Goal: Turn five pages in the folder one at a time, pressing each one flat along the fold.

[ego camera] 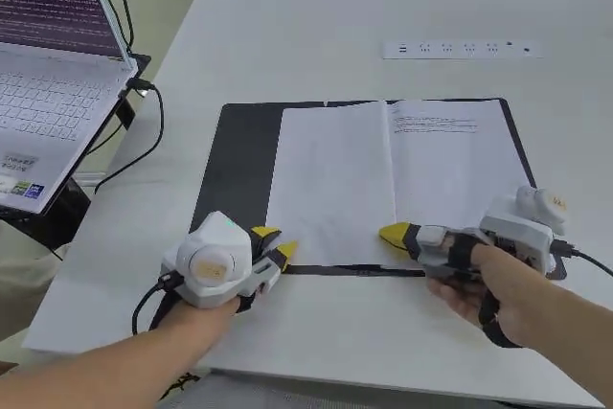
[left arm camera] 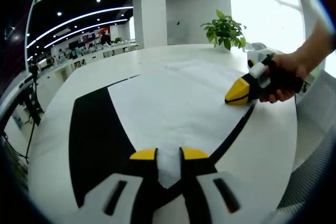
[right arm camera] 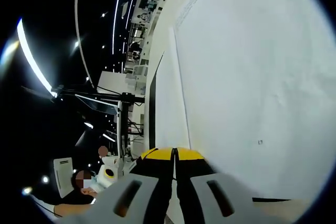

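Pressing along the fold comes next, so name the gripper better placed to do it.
Right, most likely. The right gripper lies shut at the near end of the fold. The left gripper sits open at the near outer corner of the left page, well off the fold.

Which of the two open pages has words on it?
The right-hand page. It has a few small printed lines near its top edge, while the left-hand page looks blank all over.
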`<state>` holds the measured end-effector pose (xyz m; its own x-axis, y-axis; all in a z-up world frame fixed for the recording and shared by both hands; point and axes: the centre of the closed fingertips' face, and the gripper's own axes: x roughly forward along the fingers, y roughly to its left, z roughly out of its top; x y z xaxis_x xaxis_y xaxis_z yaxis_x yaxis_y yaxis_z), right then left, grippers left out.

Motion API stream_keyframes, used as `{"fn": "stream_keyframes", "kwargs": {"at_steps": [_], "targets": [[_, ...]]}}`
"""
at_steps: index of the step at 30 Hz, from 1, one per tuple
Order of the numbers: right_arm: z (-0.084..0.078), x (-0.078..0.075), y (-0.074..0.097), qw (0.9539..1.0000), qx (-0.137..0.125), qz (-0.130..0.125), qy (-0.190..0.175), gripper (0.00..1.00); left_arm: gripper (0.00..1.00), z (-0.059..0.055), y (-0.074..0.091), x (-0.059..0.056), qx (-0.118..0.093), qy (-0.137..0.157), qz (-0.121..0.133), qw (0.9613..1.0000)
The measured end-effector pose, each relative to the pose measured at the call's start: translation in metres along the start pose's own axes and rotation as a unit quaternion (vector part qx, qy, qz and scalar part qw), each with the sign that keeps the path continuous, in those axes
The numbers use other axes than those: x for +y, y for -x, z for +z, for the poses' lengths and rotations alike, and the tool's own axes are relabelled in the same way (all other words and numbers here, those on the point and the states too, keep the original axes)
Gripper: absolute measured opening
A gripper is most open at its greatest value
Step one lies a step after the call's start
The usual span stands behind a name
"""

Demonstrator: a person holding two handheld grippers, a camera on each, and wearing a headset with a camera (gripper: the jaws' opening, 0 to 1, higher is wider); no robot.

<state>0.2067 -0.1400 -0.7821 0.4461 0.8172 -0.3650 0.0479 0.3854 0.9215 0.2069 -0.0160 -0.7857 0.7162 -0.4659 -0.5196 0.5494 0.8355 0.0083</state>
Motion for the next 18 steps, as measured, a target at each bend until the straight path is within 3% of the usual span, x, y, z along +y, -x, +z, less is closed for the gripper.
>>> {"fn": "stream_keyframes", "kwargs": {"at_steps": [13,17,18], "targets": [[-0.037,-0.001,0.014,0.9996,0.021,0.001,-0.021,0.00,0.14,-0.001,0.000,0.000,0.006,0.003,0.002,1.0000],[-0.041,0.008,0.023,0.9995,0.011,0.007,-0.029,0.00,0.14,0.000,-0.001,0.002,0.017,0.021,0.006,0.9996],[-0.038,0.013,0.027,0.9998,-0.001,0.006,-0.018,0.00,0.14,-0.001,-0.001,0.002,0.027,0.036,0.010,0.9989]]}}
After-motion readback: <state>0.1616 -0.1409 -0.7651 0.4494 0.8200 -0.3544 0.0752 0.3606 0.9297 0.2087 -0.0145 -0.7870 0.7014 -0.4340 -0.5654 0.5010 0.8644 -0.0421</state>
